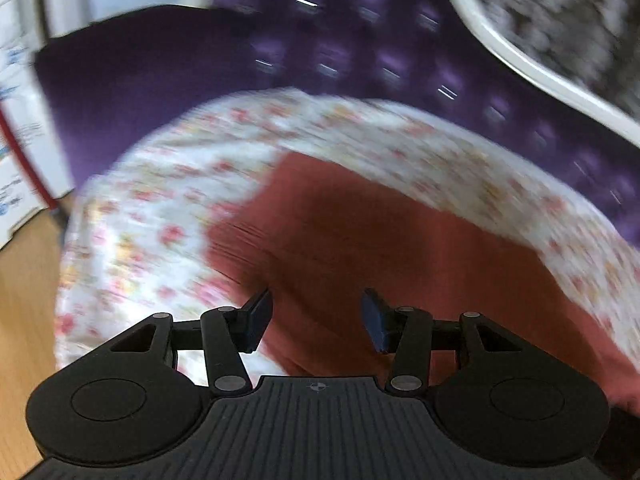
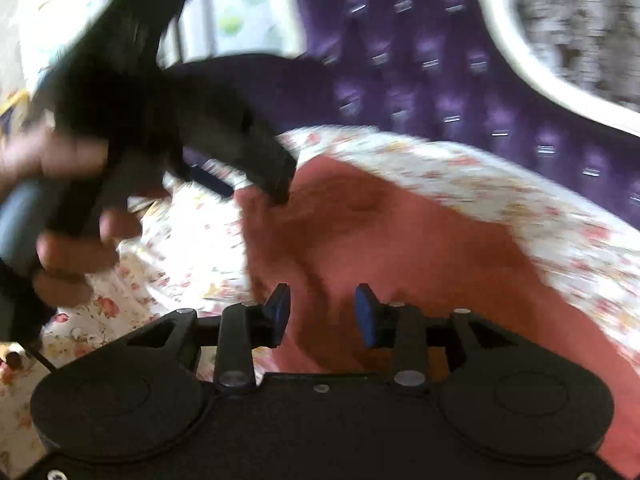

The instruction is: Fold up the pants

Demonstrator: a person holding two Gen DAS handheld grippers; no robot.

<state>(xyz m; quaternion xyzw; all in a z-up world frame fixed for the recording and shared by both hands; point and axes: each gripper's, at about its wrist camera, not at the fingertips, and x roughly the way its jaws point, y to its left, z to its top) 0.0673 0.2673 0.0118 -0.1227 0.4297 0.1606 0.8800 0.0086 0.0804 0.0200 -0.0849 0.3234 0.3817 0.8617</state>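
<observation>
The rust-red pants (image 1: 360, 232) lie spread on a white floral bedsheet (image 1: 152, 208); they also show in the right wrist view (image 2: 400, 240). My left gripper (image 1: 316, 316) is open and empty, hovering over the near left part of the pants. My right gripper (image 2: 322, 312) is open and empty above the pants' near edge. In the right wrist view the left gripper's black body (image 2: 168, 96), held in a hand, hangs over the pants' far left corner. Both views are motion-blurred.
A purple tufted headboard (image 1: 360, 48) with a white frame (image 1: 520, 56) stands behind the bed. White boxes (image 1: 20, 120) and a wooden floor (image 1: 24, 300) lie at the left. The floral sheet (image 2: 520, 184) surrounds the pants.
</observation>
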